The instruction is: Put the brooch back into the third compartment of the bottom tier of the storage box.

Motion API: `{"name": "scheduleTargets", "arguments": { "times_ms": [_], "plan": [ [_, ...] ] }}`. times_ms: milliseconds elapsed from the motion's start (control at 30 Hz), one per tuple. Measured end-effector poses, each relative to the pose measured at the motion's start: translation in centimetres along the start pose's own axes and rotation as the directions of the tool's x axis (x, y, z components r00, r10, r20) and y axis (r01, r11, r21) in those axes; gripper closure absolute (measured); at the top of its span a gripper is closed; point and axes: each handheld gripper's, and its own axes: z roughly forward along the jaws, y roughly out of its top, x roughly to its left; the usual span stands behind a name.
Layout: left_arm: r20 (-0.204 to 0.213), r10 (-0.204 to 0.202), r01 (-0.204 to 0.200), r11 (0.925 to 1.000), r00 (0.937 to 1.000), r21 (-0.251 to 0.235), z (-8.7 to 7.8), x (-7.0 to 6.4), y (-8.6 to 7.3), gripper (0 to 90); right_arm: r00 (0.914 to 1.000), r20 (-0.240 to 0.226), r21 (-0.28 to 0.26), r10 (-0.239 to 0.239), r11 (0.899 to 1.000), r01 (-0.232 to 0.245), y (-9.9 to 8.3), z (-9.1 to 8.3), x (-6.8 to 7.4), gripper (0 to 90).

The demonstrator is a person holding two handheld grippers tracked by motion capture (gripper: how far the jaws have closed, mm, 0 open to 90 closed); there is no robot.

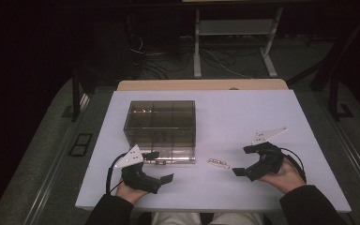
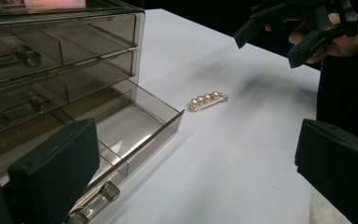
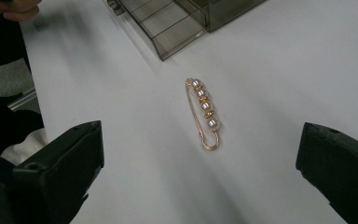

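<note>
Item: one gold brooch pin (image 3: pixel 204 114), safety-pin form, carrying a row of pale pearl beads with small gold spacers between them. It lay flat on the bare white surface (image 1: pixel 243 117), toward the near edge and about midway between my two tools, touching neither. In the high view it showed as a small pale streak (image 1: pixel 218 163) just off the front right corner of the drawer box.

Item: one smoky transparent drawer box (image 1: pixel 160 127), standing left of centre on the surface, its top divided into compartments. Its lowest drawer (image 2: pixel 135 128) stood pulled open toward the near edge, divided inside by thin partitions, with a clear bar handle (image 2: pixel 93 200) at its front. The two drawers above were shut. The brooch lay near the open drawer's corner, apart from it.

Item: my left tool (image 1: pixel 161 166), held in my left hand (image 1: pixel 130 190) near the surface's near edge, in front of the box. Its jaws stood released and wide apart, gripping nothing.

Item: my right tool (image 1: pixel 242 161), held in my right hand (image 1: pixel 288 177) toward the near right of the surface, aimed at the brooch. Its jaws were likewise spread wide, the brooch lying on the surface ahead of them, ungripped.
</note>
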Motion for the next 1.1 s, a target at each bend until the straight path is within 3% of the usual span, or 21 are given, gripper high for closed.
{"name": "scheduleTargets", "arguments": {
  "times_ms": [767, 1100],
  "plan": [
    [0.008, 0.001, -0.001, 1.0000, 1.0000, 0.005, 0.1, -0.1, 0.0, 0.0, 0.9969, -0.056, 0.088, -0.055, 0.994, 0.059, 2.3, 2.8, 0.5, 0.4],
    [0.012, 0.003, -0.003, 1.0000, 0.9999, 0.007, 0.1, -0.1, 0.0, 0.0, 0.9934, -0.089, 0.140, -0.073, 0.986, 0.085, 2.8, 4.2, 0.5, 0.4]
  ]
}}
